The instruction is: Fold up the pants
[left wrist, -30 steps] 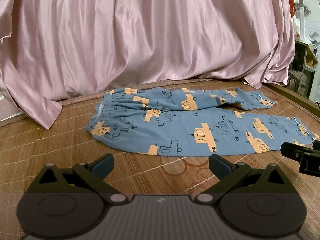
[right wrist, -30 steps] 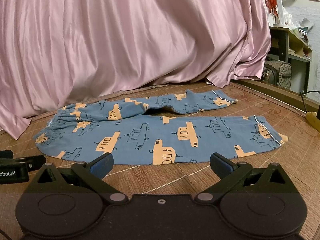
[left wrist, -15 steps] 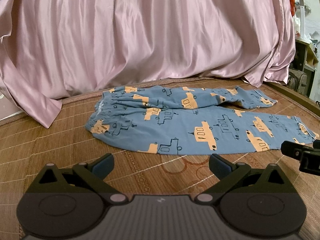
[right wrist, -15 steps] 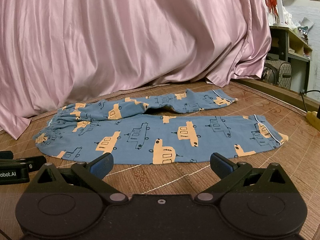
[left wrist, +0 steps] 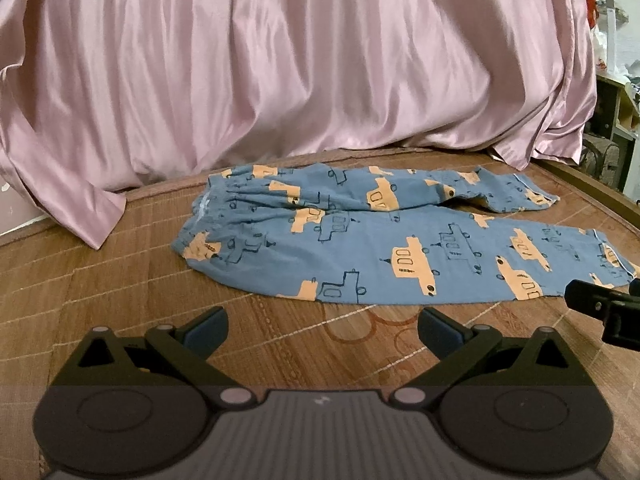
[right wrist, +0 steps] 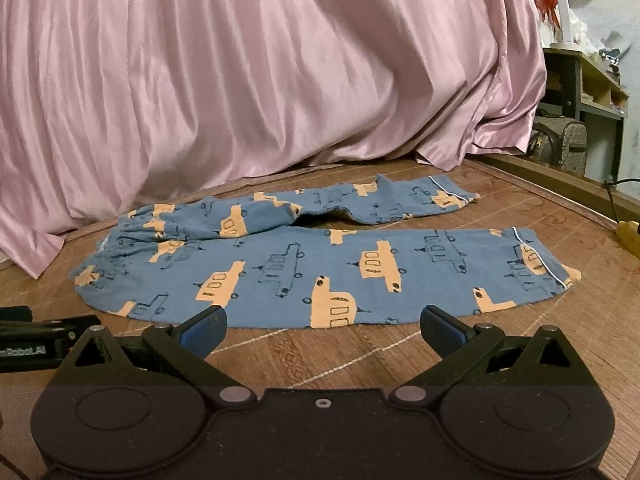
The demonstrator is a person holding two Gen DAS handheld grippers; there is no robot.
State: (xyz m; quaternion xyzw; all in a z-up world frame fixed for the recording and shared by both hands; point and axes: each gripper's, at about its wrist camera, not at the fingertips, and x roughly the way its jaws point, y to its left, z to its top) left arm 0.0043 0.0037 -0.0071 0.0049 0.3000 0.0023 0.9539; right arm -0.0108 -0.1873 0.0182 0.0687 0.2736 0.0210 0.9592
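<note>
Blue pants [left wrist: 380, 236] with orange car prints lie flat on a brown woven mat [left wrist: 120, 292], waistband to the left, both legs stretched to the right. In the right wrist view the same pants [right wrist: 320, 264] spread just beyond the fingers, the near leg's hem close to them. My left gripper [left wrist: 322, 330] hovers open in front of the near leg, apart from the cloth. My right gripper [right wrist: 323, 328] is open too, its blue fingertips [right wrist: 204, 326] almost at the pants' near edge. Each gripper shows at the side of the other's view, with nothing held.
A pink satin sheet [left wrist: 280, 72] hangs down behind the pants and reaches the mat. A wooden edge [right wrist: 552, 176] borders the mat at the right, with shelves [right wrist: 592, 92] and a bag beyond. A yellow object [right wrist: 628, 232] lies at the far right.
Both grippers have drifted slightly; the pants sit a little lower and nearer in the left wrist view. The pants themselves have not moved, and both grippers stay open.
</note>
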